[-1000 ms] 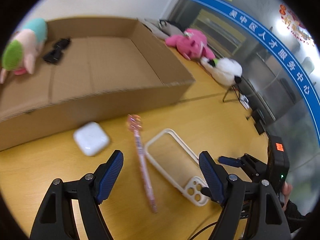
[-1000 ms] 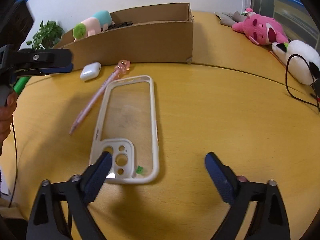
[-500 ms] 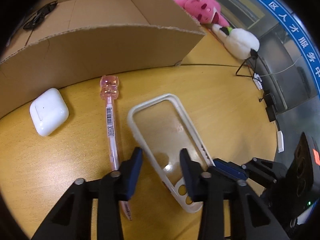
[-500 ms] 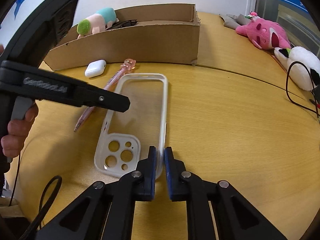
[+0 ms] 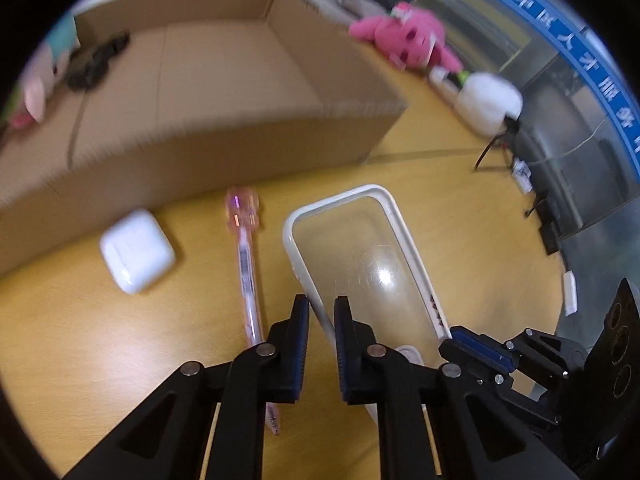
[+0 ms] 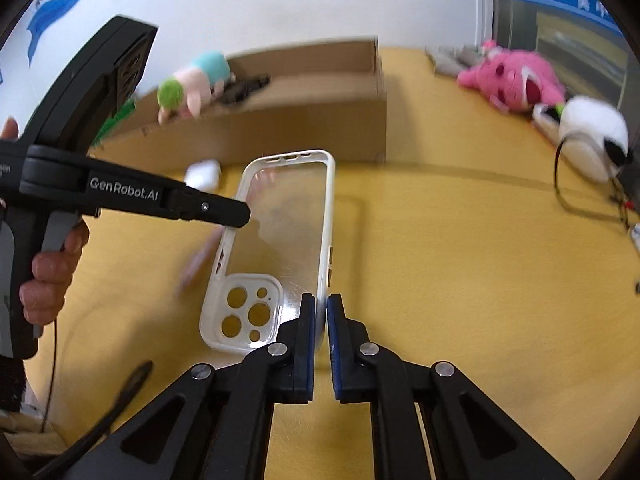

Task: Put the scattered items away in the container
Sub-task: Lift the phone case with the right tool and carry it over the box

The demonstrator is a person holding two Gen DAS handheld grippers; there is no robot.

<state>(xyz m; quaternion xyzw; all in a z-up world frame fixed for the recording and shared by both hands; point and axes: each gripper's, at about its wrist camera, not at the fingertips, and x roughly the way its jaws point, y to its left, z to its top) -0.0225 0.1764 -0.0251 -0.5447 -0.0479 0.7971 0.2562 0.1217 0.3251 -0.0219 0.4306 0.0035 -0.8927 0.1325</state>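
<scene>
A clear phone case (image 5: pixel 360 248) with a white rim hangs slightly above the yellow table, casting a shadow. My right gripper (image 6: pixel 322 300) is shut on its right edge near the camera cut-outs. My left gripper (image 5: pixel 321 304) has the case's (image 6: pixel 280 220) left rim between its jaws, which are closing, with the pads against the rim. A pink pen (image 5: pixel 246 256) and a white earbud case (image 5: pixel 136 250) lie on the table left of the phone case. Behind them stands the open cardboard box (image 5: pixel 240 136).
The box holds a pastel plush toy (image 6: pixel 192 84) and black glasses (image 5: pixel 96 60). A pink plush (image 5: pixel 408 40) and a white plush (image 5: pixel 488 100) lie on the table to the right, beside a black cable (image 6: pixel 568 184). A hand (image 6: pixel 52 268) holds the left gripper's handle.
Both grippers went from wide open to closed on opposite long edges of the phone case. The case has risen off the table on the right gripper's side.
</scene>
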